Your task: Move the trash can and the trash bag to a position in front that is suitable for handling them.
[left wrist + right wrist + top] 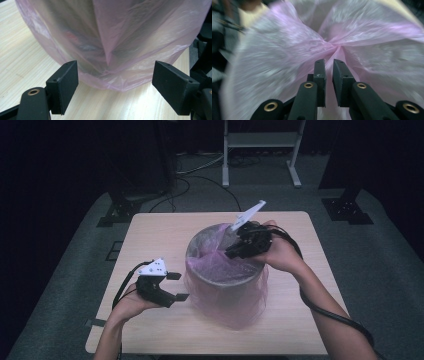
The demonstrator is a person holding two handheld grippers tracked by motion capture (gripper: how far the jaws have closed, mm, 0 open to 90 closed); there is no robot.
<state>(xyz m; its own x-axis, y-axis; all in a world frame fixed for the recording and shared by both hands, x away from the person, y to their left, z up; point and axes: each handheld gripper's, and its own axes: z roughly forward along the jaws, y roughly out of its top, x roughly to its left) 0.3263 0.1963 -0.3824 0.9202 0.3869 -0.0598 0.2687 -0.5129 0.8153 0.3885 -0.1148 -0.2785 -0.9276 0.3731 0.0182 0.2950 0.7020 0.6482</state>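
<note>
Pale wooden table (150, 227), dark room: grey round bin (200, 245) lined with thin pink plastic bag (220, 265), at table centre.
Left gripper (176, 286), at the bin's nine o'clock, has jaws spread wide, holding nothing, bag just ahead. Right gripper (235, 251), over the rim at two o'clock, has jaws nearly closed, pinching gathered bag film.

We note a pale wooden surface (150, 227) on grey carpet floor (75, 250); behind it, a white metal stand (260, 140) and black cables (200, 177).
</note>
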